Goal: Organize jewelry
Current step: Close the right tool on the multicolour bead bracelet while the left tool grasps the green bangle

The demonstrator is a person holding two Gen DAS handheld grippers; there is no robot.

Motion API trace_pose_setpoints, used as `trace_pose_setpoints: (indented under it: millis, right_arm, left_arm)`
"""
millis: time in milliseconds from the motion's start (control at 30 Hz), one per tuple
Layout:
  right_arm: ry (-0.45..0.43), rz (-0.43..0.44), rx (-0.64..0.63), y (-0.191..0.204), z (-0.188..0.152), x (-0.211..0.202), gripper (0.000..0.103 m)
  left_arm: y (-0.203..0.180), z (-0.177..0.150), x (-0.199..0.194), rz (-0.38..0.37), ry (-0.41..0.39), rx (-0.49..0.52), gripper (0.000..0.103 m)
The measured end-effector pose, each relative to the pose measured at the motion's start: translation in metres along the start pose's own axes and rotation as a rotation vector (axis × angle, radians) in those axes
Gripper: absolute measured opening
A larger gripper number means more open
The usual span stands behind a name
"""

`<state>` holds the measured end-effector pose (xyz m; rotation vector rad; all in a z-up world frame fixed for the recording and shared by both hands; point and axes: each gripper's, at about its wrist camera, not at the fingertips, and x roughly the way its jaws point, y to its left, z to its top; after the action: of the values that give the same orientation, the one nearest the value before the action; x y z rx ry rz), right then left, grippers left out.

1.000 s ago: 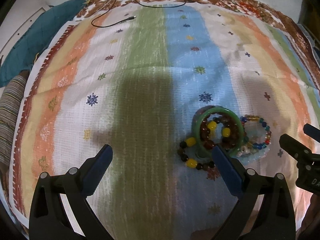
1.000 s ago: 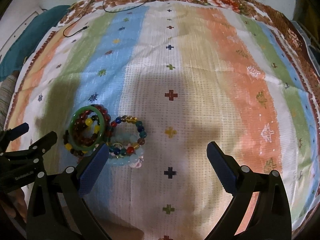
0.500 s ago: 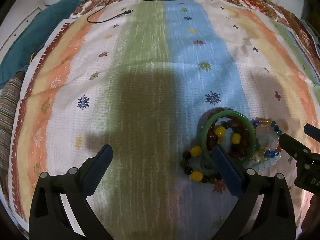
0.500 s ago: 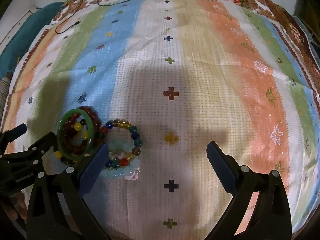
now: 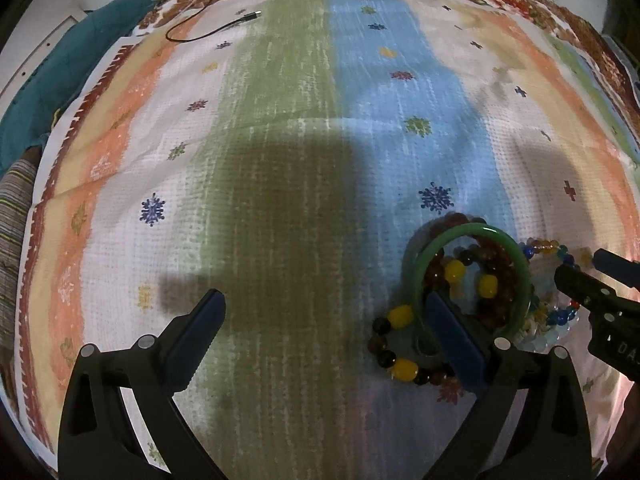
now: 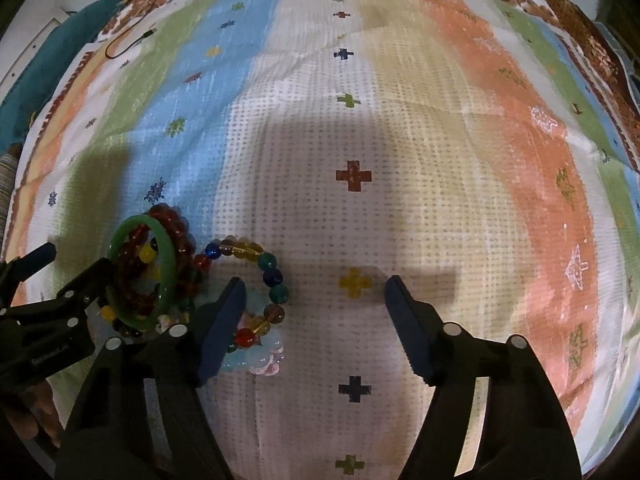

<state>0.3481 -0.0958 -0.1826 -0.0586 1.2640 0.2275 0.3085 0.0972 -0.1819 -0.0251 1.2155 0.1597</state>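
Green jade-like bangle (image 5: pixel 472 236) sits tilted on top of a small heap of bracelets on the striped cloth (image 5: pixel 288 128), leaning on a dark red beaded bracelet (image 6: pixel 176 220) and a brown-and-yellow beaded bracelet (image 5: pixel 400 316). Just beside it, touching, lie a multicoloured glass bead bracelet (image 6: pixel 272 276) and a pale blue bracelet (image 6: pixel 256 356) — the last partly hidden, so its make-up is hard to read.

Left tongs (image 5: pixel 332 336) hang wide open over the cloth; their right finger stands in front of the bangle's near rim, and whether it touches is unclear. Nothing is held.

Right tongs (image 6: pixel 314 316) are closing, jaws still well apart, with only bare cloth between them. Their left finger overlaps the multicoloured beads from the camera's view, and the pads press on nothing.

A thin black cable (image 5: pixel 208 28) curls at the far edge, and a teal fabric (image 5: pixel 36 92) lies off to the left.
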Motion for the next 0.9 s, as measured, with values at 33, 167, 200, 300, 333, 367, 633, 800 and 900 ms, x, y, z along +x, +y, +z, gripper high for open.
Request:
trace_pose_setpoints:
  millis: [33,167,200,300,333,367,633,800,900]
  right_arm:
    - [0.001,0.007,-0.002,0.001,0.000,0.000,0.063]
    - [0.006,0.042,-0.013,0.004,0.000,-0.003,0.040]
    - [0.007,0.051,-0.016,0.006,-0.001,-0.004,0.035]
    - [0.011,0.075,-0.027,0.009,-0.002,-0.005,0.021]
    - [0.015,0.085,-0.028,0.009,-0.003,-0.005,0.018]
    - [0.017,0.091,-0.026,0.009,-0.003,-0.005,0.017]
    - [0.013,0.097,-0.047,0.009,-0.004,-0.007,0.011]
    - [0.000,0.069,-0.052,0.011,-0.004,-0.011,0.010]
    - [-0.023,0.036,-0.080,0.013,-0.003,-0.017,0.010]
  left_arm:
    - [-0.002,0.000,0.001,-0.009,0.002,0.007,0.089]
    - [-0.011,-0.001,0.000,-0.040,0.011,0.035,0.057]
    - [-0.014,-0.001,-0.001,-0.047,0.012,0.044,0.048]
    - [-0.021,-0.002,-0.003,-0.073,0.014,0.059,0.030]
    - [-0.022,-0.002,-0.003,-0.078,0.014,0.065,0.027]
    - [-0.025,-0.003,-0.003,-0.084,0.014,0.071,0.021]
    - [-0.033,-0.005,-0.003,-0.071,0.012,0.106,0.006]
    - [-0.029,-0.003,-0.012,-0.086,-0.002,0.095,0.006]
    - [-0.028,-0.001,-0.020,-0.086,-0.021,0.091,0.006]
